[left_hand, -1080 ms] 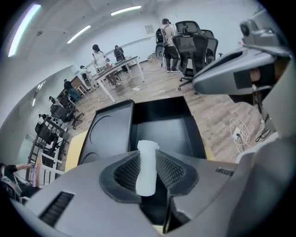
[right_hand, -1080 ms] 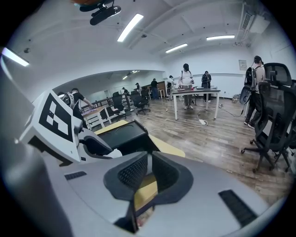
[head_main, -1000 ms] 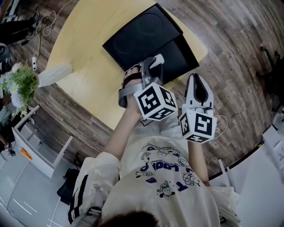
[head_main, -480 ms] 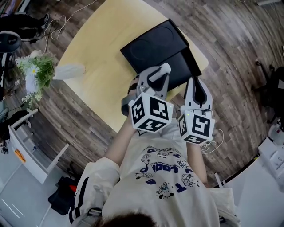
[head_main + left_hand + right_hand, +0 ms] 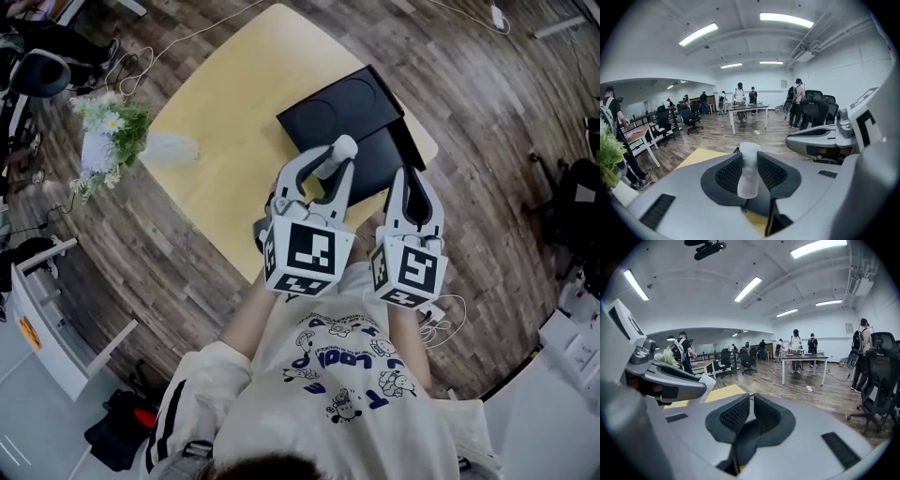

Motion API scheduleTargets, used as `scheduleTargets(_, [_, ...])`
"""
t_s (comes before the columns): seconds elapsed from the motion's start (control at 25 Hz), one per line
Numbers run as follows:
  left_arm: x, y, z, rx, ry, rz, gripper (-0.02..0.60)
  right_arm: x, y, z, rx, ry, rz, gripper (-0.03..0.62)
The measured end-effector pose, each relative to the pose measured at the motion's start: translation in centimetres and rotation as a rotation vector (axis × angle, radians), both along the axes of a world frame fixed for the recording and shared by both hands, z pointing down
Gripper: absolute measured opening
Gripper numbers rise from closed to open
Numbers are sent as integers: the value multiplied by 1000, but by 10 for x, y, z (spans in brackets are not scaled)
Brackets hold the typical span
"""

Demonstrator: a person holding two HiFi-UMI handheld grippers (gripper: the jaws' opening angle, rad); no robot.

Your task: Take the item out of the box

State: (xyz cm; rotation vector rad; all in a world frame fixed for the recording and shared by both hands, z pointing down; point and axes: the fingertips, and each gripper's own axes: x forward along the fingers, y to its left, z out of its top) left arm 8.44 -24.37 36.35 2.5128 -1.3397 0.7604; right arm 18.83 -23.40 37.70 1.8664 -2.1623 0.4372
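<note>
The worktop [image 5: 216, 169] is pale yellow and the box [image 5: 342, 108] matte black. The left claw [image 5: 749, 158] and right claw [image 5: 750, 405] are light grey with black ribbed pads [image 5: 727, 174]. Their cubes [image 5: 307, 255] carry black-and-white square markers. The item [image 5: 749, 180] is frosted white. The floor [image 5: 487, 103] is brown wood-grain.

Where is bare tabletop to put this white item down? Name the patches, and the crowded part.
Free: the wide yellow stretch of the table between the vase and the black box, plus the strip along the near edge. Crowded: the right end, where the box reaches the edges.
</note>
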Motion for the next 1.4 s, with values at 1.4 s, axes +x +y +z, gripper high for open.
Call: scheduleTargets(1.4, [-45,22,-94,343,252,-202,112,-35,14,-80,225,-4,-26,48])
